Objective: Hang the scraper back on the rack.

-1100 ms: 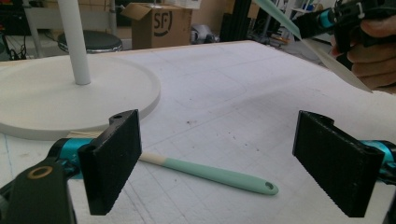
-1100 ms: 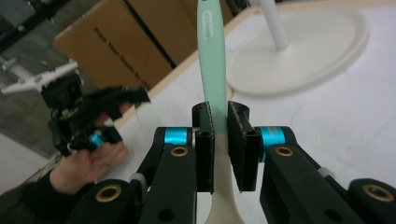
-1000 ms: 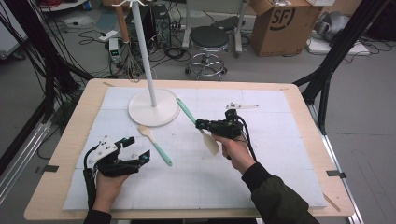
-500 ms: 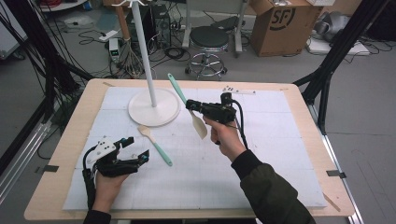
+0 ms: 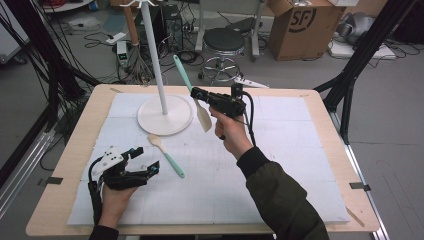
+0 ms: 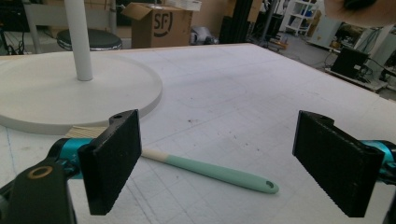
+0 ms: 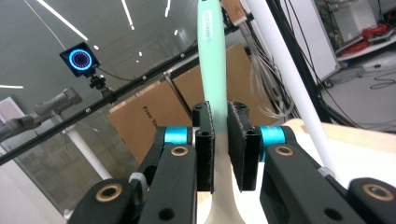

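My right gripper (image 5: 195, 93) is raised above the table, right of the white stand's pole (image 5: 158, 65), and is shut on a spatula (image 5: 181, 70). The mint handle points up and away, and the cream blade (image 5: 203, 118) hangs below the jaws. In the right gripper view the pads (image 7: 204, 147) pinch the spatula (image 7: 212, 70) where the handle meets the blade. A second spatula (image 5: 168, 157) lies flat on the white mat in front of the stand's round base (image 5: 165, 116). My left gripper (image 5: 146, 158) rests open at the front left, and the lying spatula (image 6: 210, 170) sits just beyond its jaws (image 6: 224, 158).
The stand's base (image 6: 79, 93) takes up the back left of the mat. The wooden table edge (image 5: 65, 150) frames the mat. A stool (image 5: 225, 42), a cardboard box (image 5: 300, 25) and cables stand on the floor behind the table.
My right hand has risen and moved toward the stand's pole with the spatula, whose handle now points higher. The left gripper and the lying spatula have kept still.
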`<act>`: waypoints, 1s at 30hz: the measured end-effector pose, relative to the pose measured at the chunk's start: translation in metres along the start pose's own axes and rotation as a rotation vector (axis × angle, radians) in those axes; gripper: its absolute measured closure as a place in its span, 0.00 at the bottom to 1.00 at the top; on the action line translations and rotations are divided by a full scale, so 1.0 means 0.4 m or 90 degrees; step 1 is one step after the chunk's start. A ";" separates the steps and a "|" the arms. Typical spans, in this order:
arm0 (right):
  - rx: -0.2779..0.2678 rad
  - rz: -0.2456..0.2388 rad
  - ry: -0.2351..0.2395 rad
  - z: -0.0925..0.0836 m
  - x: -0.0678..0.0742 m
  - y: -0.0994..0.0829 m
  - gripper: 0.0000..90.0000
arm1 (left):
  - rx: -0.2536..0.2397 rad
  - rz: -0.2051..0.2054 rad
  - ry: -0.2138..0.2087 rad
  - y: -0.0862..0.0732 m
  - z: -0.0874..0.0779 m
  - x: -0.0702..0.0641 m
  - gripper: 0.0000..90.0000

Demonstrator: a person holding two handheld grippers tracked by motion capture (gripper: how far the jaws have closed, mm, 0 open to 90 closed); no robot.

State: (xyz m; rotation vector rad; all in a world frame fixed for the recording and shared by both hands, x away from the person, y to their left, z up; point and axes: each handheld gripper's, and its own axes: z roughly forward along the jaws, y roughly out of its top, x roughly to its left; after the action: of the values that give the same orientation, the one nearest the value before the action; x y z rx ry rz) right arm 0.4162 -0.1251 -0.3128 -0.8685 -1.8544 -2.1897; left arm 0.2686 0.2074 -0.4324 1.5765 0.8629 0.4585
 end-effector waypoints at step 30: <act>-0.063 -0.063 0.014 0.113 0.046 0.188 0.91 | -0.014 -0.012 0.004 0.001 -0.019 0.005 0.18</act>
State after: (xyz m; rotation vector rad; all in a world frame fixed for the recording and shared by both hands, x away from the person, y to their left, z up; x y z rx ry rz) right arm 0.4506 -0.0952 -0.2358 -0.7817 -1.8303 -2.3576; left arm 0.2646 0.2140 -0.4308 1.5468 0.8742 0.4578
